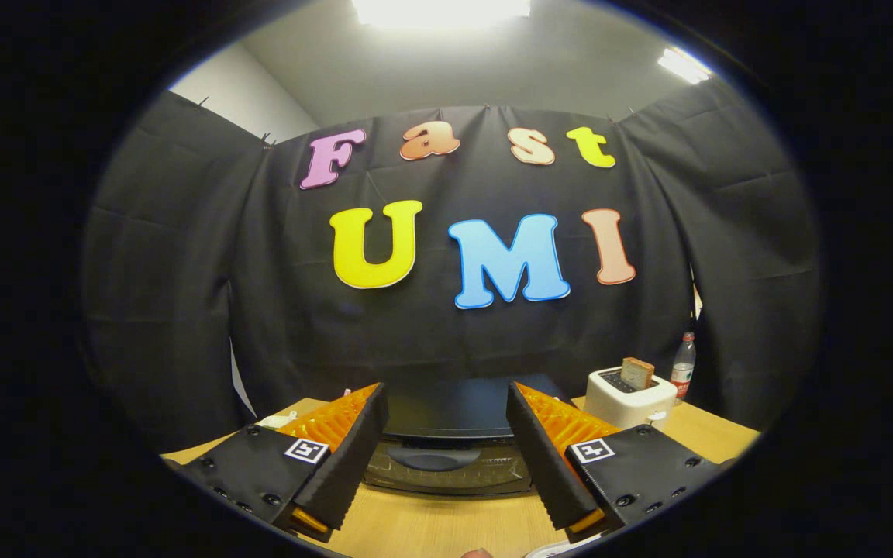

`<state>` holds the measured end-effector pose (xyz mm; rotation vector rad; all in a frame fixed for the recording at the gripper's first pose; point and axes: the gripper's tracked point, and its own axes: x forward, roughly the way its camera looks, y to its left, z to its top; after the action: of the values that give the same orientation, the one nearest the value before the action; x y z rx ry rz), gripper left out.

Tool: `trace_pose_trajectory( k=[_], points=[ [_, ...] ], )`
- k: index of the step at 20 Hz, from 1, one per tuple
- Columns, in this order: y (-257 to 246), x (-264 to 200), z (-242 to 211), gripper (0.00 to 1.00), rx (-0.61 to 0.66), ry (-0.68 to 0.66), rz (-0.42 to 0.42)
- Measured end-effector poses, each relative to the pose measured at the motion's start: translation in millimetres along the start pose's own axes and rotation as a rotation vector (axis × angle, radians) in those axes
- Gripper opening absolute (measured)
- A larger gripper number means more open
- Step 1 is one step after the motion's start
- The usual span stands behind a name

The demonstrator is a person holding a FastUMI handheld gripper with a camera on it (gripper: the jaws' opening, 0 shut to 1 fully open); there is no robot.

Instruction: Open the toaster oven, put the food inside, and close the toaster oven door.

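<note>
We find the toaster oven (454,434), a dark, low appliance, standing on the wooden table (431,527) just ahead of the claw (446,418) and seen between its two fingers. Its door appears shut: the front panel with a curved handle recess faces us, and we see no opening into the interior. We cannot tell what lies inside.

The claw stands wide, its fingers (353,457) well apart on either side of the oven's front and pressing on nothing. Each finger carries a ribbed inner face, and each mount bears a small square marker. The fingers hang above the near part of the table, apart from the oven.

Toward the far right corner of the table we note a white pop-up toaster (629,397) with a slice of bread (637,373) standing upright in one slot, its top half exposed. Just beside the toaster, further toward the right edge, stands a clear plastic bottle (683,364) with a red cap, upright.

Near the far left edge, just beyond the left finger, a small pale object (276,421) is partly hidden; we cannot identify it.

At the near edge of the table a fingertip (477,553) and part of a white item (563,549) show.
</note>
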<state>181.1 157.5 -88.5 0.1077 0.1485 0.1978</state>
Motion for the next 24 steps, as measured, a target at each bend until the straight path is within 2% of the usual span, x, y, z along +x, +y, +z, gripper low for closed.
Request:
trace_pose_trajectory(
  k=[10, 14, 17, 24],
  points=[
    [15.1, 69.0, -76.1, 0.98, -0.007, 0.157, -0.023],
    [9.7, 77.5, -103.8, 0.98, 0.01, 0.215, -0.067],
    [8.8, 80.9, -107.5, 0.96, -0.019, 0.211, -0.09],
    [10.6, 62.0, -112.2, 0.97, -0.07, 0.179, -0.086]
  ],
)
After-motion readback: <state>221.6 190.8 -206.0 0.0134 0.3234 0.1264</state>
